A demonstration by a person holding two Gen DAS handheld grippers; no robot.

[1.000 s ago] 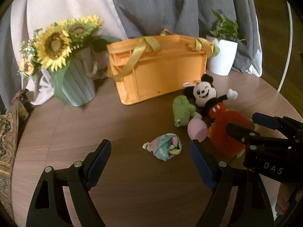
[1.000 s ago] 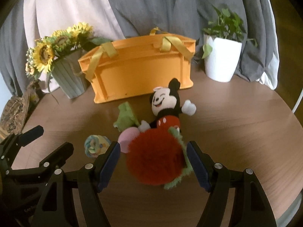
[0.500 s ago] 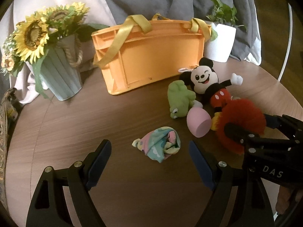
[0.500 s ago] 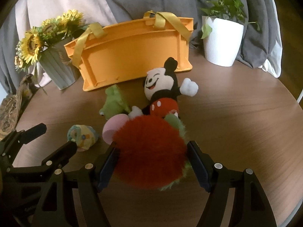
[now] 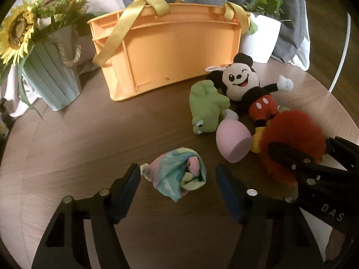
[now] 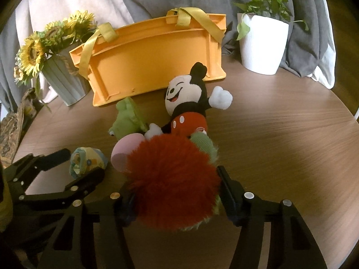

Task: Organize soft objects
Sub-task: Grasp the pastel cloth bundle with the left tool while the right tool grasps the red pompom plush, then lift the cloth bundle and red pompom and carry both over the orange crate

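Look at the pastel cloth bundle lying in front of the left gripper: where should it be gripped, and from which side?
Grip the pastel cloth bundle across its rounded middle, coming down from above and the near side, probably. It lies loose on the table, clear of the other toys, and the left gripper already straddles it.

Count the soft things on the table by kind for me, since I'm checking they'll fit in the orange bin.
Plush figures: 2, the mouse doll and the green frog
Fluffy toys: 1, the red furry ball
Egg-shaped toys: 1, the pink egg
Cloth bundles: 1, the pastel bundle
Total: 5
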